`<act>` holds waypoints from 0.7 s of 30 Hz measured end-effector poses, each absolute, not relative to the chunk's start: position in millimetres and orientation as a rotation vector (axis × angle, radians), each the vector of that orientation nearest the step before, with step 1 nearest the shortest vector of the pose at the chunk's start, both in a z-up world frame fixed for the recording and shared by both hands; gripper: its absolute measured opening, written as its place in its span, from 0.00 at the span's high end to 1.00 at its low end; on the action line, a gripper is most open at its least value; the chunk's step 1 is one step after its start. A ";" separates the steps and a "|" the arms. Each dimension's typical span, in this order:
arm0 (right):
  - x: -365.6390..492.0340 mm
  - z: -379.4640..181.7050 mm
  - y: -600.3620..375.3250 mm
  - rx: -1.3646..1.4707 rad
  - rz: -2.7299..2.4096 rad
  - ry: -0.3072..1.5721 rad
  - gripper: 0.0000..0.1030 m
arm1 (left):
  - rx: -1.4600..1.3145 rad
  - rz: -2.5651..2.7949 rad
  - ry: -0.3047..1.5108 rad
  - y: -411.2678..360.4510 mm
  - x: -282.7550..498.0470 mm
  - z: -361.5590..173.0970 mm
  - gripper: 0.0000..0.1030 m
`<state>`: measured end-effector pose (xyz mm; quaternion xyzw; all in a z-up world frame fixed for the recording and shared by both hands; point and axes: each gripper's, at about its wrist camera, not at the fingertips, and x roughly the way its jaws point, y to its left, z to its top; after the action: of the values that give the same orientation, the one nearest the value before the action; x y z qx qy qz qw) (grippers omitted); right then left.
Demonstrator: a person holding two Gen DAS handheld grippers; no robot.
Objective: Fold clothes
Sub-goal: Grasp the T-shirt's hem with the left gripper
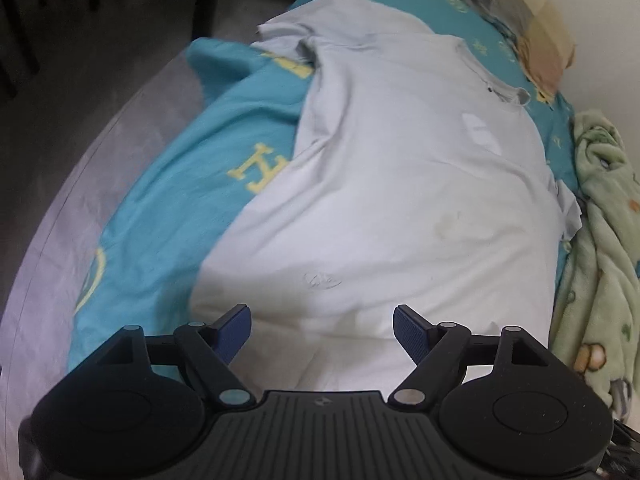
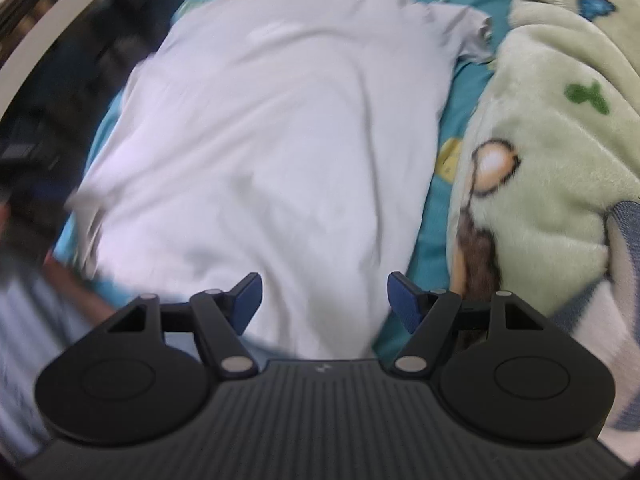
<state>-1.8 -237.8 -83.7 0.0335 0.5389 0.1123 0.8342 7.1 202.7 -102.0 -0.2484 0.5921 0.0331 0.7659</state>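
The black right gripper (image 2: 324, 300), jaws spread, hovers over a pale grey cotton T-shirt (image 2: 272, 140) beside a green fleece blanket (image 2: 560, 140).

A teal bedsheet (image 1: 172, 200) with yellow motifs covers the bed; a green fleece blanket (image 2: 560, 128) lies bunched along its right edge, a checked pillow (image 1: 520, 12) at its far end.

Left gripper (image 1: 322, 330): blue-padded fingers (image 1: 236, 330) spread wide, nothing between them; right gripper (image 2: 324, 302): fingers (image 2: 404, 300) likewise parted, nothing gripped, view motion-blurred.
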 end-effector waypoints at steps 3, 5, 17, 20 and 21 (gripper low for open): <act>11.3 -100.5 -233.3 0.159 0.206 1.056 0.31 | -0.514 0.095 1.357 198.4 9.0 -105.3 0.21; 20.4 -115.8 -233.5 0.246 0.187 1.015 0.31 | -0.476 0.105 1.405 188.0 13.7 -112.9 0.21; 33.0 -161.6 -233.2 0.304 0.192 1.060 0.31 | -0.351 0.151 1.538 151.2 37.3 -157.6 0.80; 30.6 -162.3 -230.7 0.289 0.198 1.068 0.31 | -0.293 0.123 1.551 151.1 27.6 -140.1 0.94; 29.3 -161.9 -229.9 0.284 0.202 1.067 0.31 | -0.258 0.117 1.555 151.9 23.4 -131.1 0.95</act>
<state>29.3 -229.9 -161.9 0.1346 0.5058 0.0956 0.8467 23.4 151.9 -131.1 -0.1161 0.6992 0.0525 0.7035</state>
